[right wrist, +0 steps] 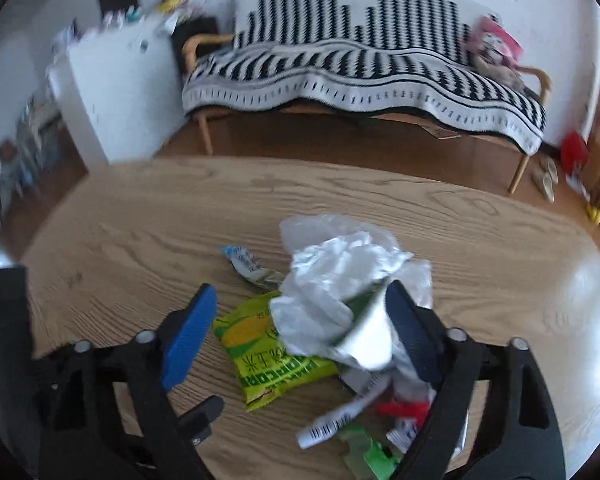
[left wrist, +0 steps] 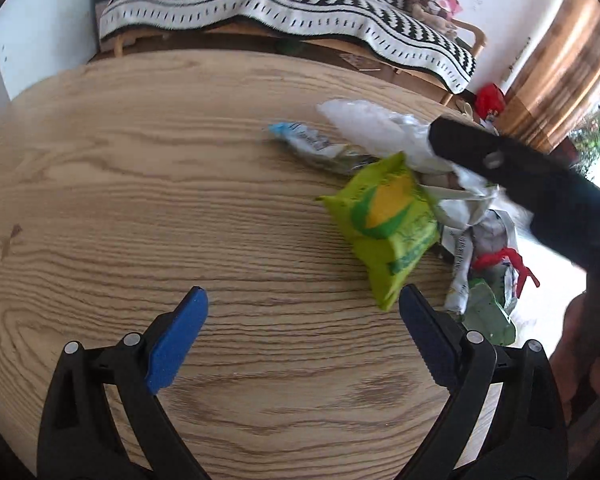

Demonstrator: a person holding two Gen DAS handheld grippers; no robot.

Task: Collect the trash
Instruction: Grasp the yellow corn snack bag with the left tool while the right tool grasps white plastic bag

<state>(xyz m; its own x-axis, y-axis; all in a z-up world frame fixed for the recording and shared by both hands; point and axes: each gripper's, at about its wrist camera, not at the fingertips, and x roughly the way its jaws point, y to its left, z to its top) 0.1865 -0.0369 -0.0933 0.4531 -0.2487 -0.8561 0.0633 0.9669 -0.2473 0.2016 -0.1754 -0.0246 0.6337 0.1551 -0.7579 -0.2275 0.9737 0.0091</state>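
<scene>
A heap of trash lies on the round wooden table (left wrist: 140, 184). In it are a crumpled white plastic bag (left wrist: 364, 120), a yellow-green snack bag (left wrist: 384, 228), a blue-white wrapper (left wrist: 300, 136), and red and green scraps (left wrist: 496, 280). My left gripper (left wrist: 304, 292) is open over bare wood, its right pad (left wrist: 424, 336) just beside the snack bag's corner. My right gripper (right wrist: 300, 290) hangs open over the heap. The white plastic bag (right wrist: 332, 280) and a white cup (right wrist: 370, 340) sit between its jaws, against the right pad (right wrist: 412, 336). Its left pad (right wrist: 188, 332) stands apart from them.
Behind the table stands a wooden bench under a black-and-white striped blanket (right wrist: 360, 60), with a pink soft toy (right wrist: 494, 46) at its right end. A white cabinet (right wrist: 116, 80) stands at the far left. A hand (left wrist: 580, 356) shows at the lower right of the left wrist view.
</scene>
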